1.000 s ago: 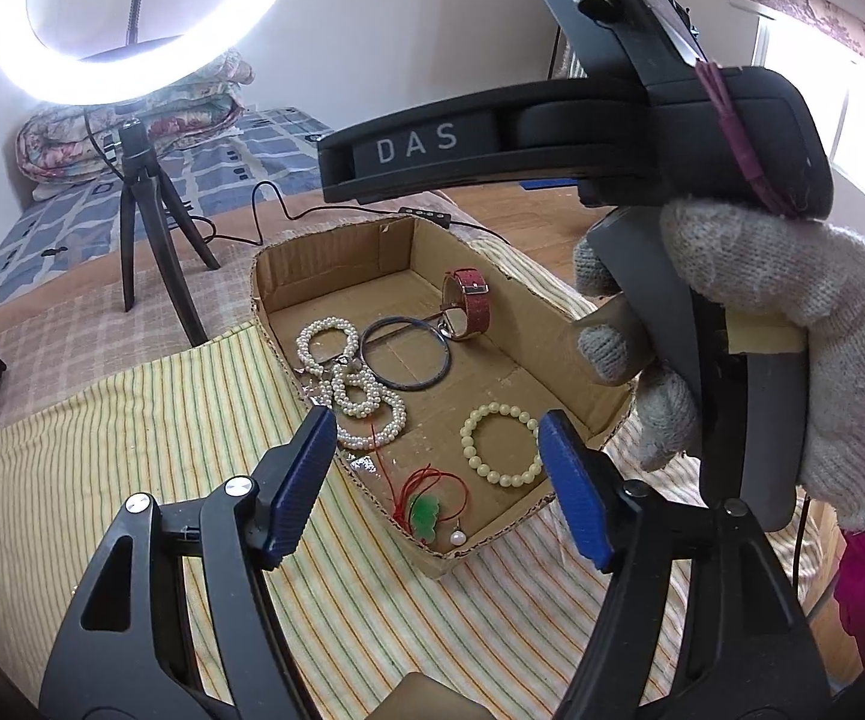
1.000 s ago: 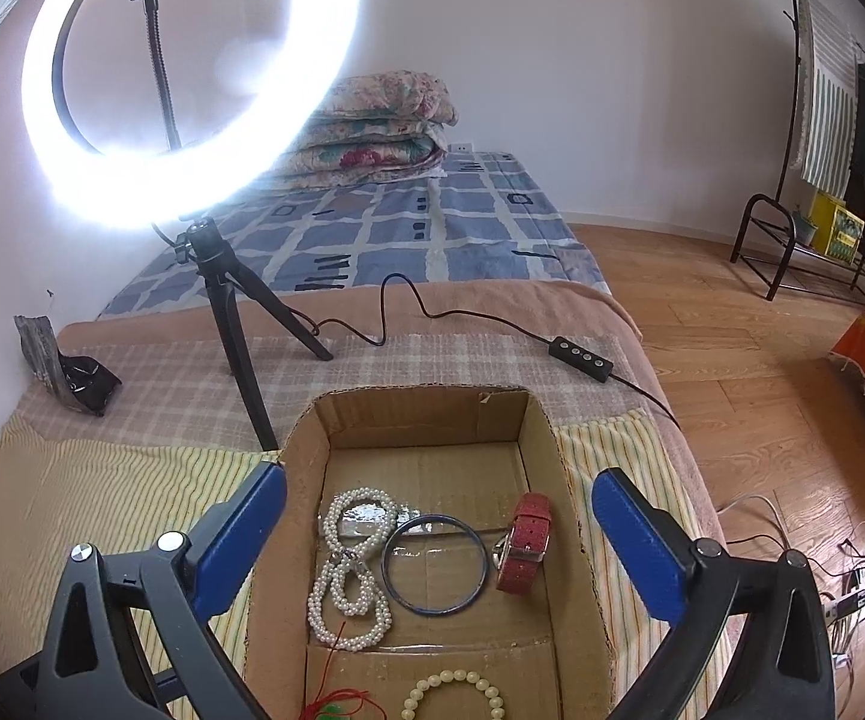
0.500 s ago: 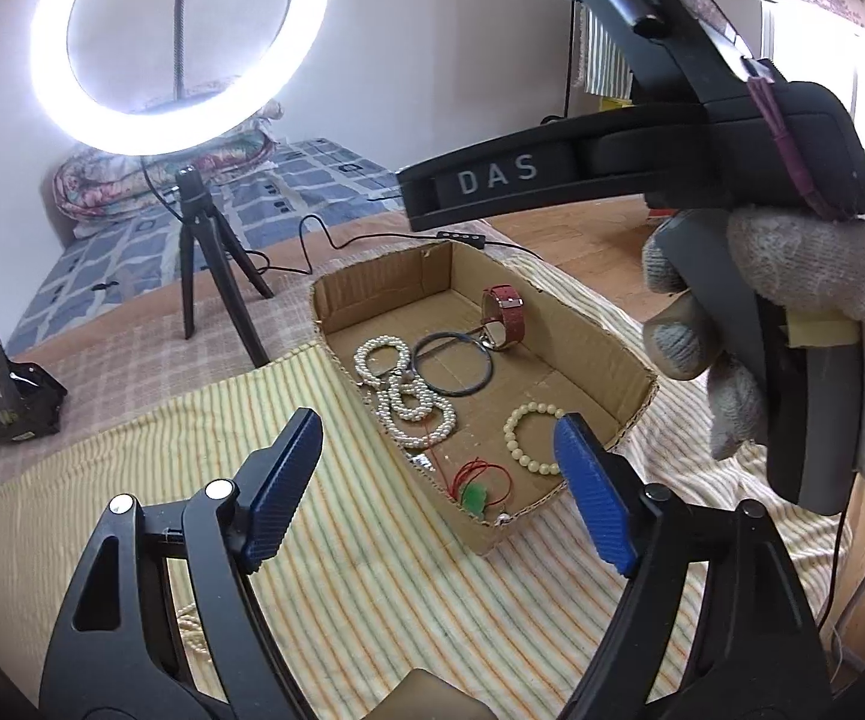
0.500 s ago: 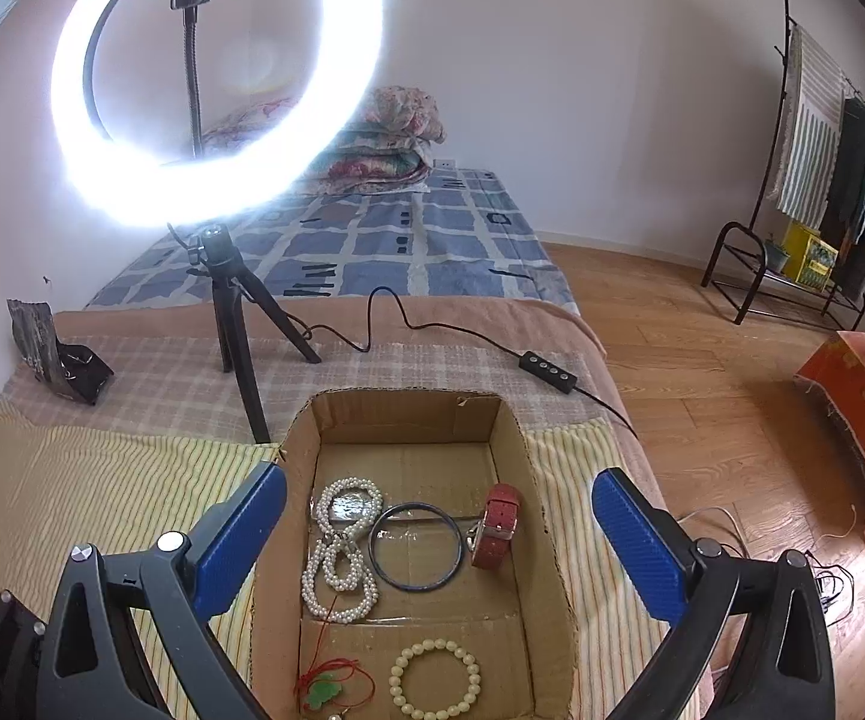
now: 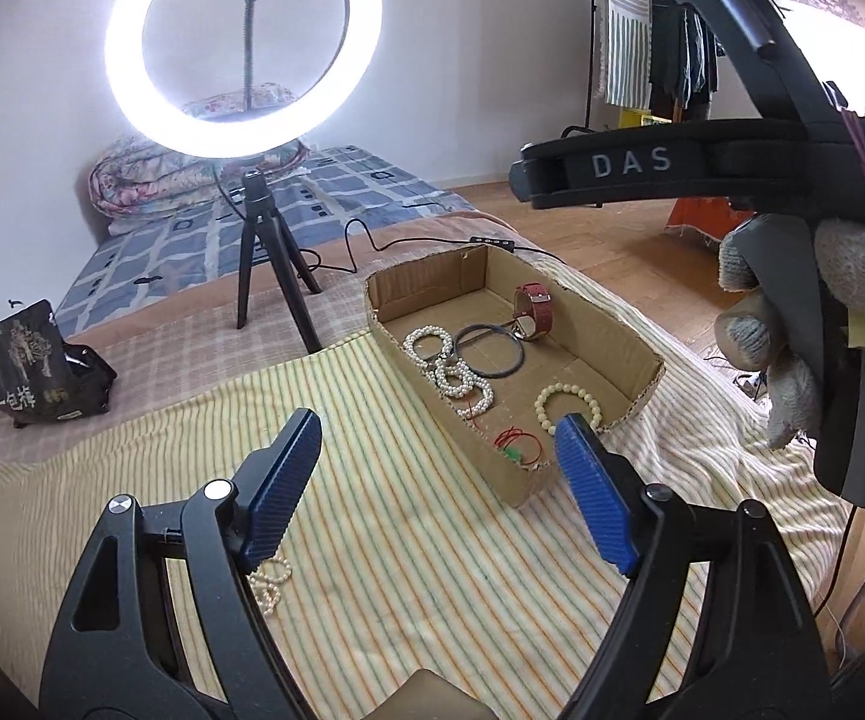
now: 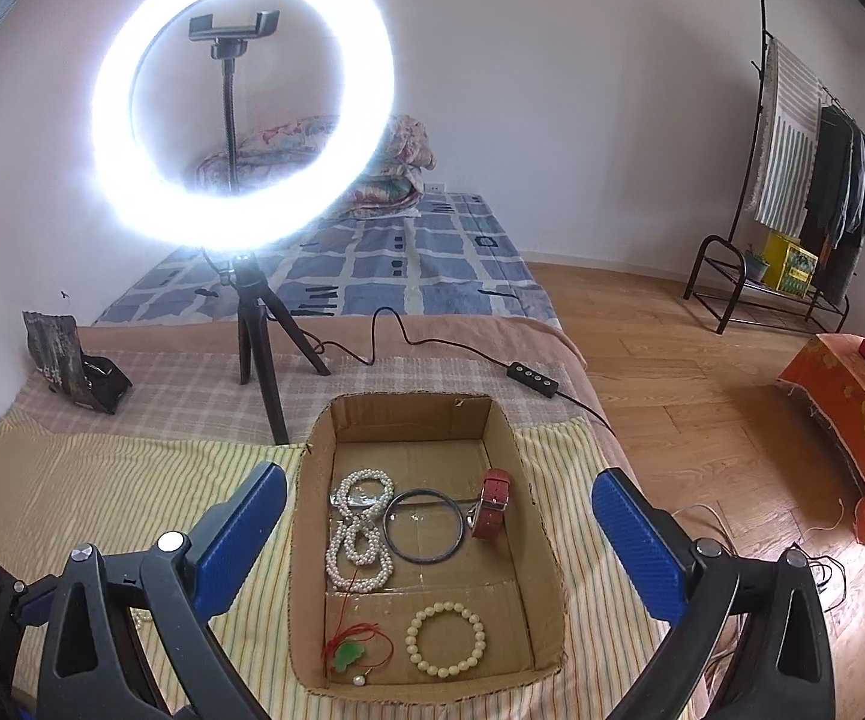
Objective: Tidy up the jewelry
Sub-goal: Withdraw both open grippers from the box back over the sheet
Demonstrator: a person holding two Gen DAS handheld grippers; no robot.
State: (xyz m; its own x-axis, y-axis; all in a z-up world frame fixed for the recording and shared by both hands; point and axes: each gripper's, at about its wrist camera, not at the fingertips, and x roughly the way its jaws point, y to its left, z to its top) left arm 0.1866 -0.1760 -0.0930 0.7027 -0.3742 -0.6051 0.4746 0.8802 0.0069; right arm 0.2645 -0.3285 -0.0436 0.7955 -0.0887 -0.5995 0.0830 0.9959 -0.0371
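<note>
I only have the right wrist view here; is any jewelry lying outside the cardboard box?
Observer: Yes. The left wrist view shows a pearl strand on the striped cloth, outside the cardboard box and partly behind one finger of the left gripper.
Operator: Thank you. Is the left gripper holding anything?
Observer: No, its jaws stand open with nothing between them.
Operator: And what holds my right gripper?
Observer: A gloved hand, in grey knit, is wrapped around its handle, to the right of the box in the left wrist view.
</note>
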